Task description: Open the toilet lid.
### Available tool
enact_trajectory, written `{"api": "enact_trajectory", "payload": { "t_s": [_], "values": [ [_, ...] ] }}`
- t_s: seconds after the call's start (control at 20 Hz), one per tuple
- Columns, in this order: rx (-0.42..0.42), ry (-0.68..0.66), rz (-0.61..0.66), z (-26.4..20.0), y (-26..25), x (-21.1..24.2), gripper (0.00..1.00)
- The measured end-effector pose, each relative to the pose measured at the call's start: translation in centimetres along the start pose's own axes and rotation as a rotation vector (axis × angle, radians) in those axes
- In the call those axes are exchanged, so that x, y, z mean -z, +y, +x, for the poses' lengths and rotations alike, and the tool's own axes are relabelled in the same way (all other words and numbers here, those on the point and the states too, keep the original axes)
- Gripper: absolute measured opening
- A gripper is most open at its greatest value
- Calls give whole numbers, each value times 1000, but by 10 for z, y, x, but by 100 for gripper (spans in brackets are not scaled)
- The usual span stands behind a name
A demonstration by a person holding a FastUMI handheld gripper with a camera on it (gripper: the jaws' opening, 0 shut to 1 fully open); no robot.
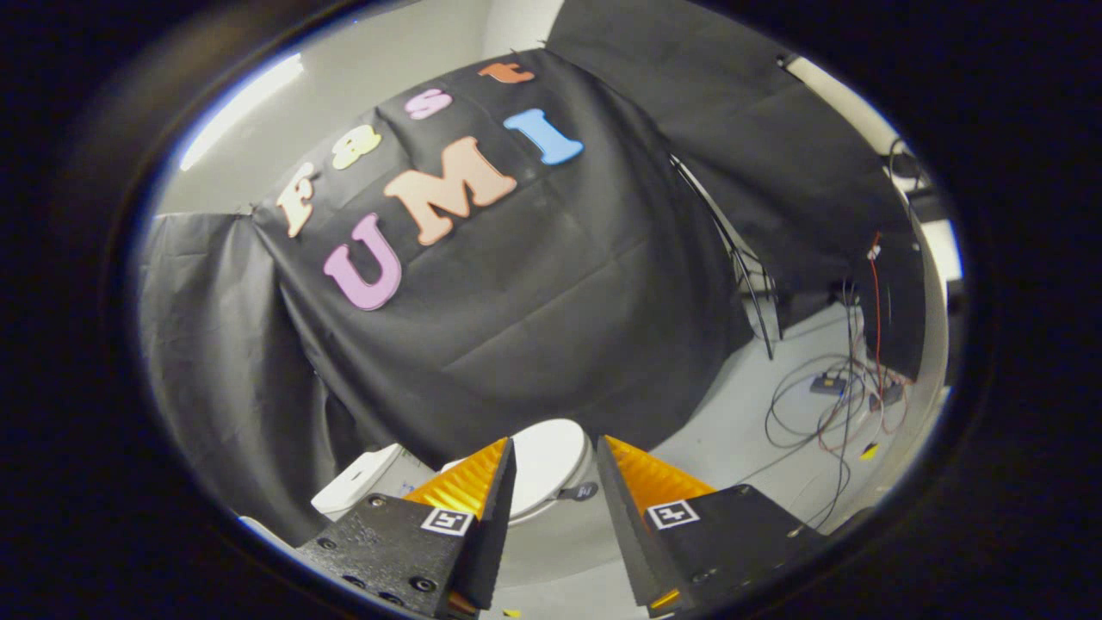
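Note:
A white toilet stands on the floor against the black cloth wall, beyond my fingers. Its lid (548, 461) lies flat and closed over the bowl, seen in the gap between the fingertips. The white tank (362, 478) sits to the lid's left, partly hidden behind my left finger. A small dark tab (578, 492) sticks out at the lid's front edge. My gripper (555, 452) hangs in the air some way short of the toilet, tilted, open, with nothing between the fingers.
Loose cables and small power units (839, 387) lie on the pale floor to the right of the toilet. A thin dark stand leg (745, 275) leans along the right edge of the cloth wall. Bare floor (715, 439) lies between the toilet and the cables.

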State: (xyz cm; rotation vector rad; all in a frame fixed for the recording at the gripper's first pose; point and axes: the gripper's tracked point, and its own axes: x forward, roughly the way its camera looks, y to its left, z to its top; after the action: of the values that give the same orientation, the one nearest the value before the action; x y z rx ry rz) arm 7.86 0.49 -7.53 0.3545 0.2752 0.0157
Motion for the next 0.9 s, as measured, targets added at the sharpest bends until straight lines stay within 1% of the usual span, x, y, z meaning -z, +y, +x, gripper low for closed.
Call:
{"api": "enact_trajectory", "payload": {
  "t_s": [0.2,0.25,0.4,0.45,0.55,0.6,0.7,0.75,0.9],
  "values": [
    [20,76,208,49,-4,33,59],
    [24,99,256,60,-5,46,59],
    [70,179,372,98,-14,90,59],
    [67,210,405,108,-15,104,59],
    [45,287,448,127,-8,134,59],
    [46,327,450,135,-8,149,58],
    [25,364,467,151,-5,169,57],
    [0,357,490,161,-4,171,57],
    [-89,272,569,183,1,166,56]
  ]
}}
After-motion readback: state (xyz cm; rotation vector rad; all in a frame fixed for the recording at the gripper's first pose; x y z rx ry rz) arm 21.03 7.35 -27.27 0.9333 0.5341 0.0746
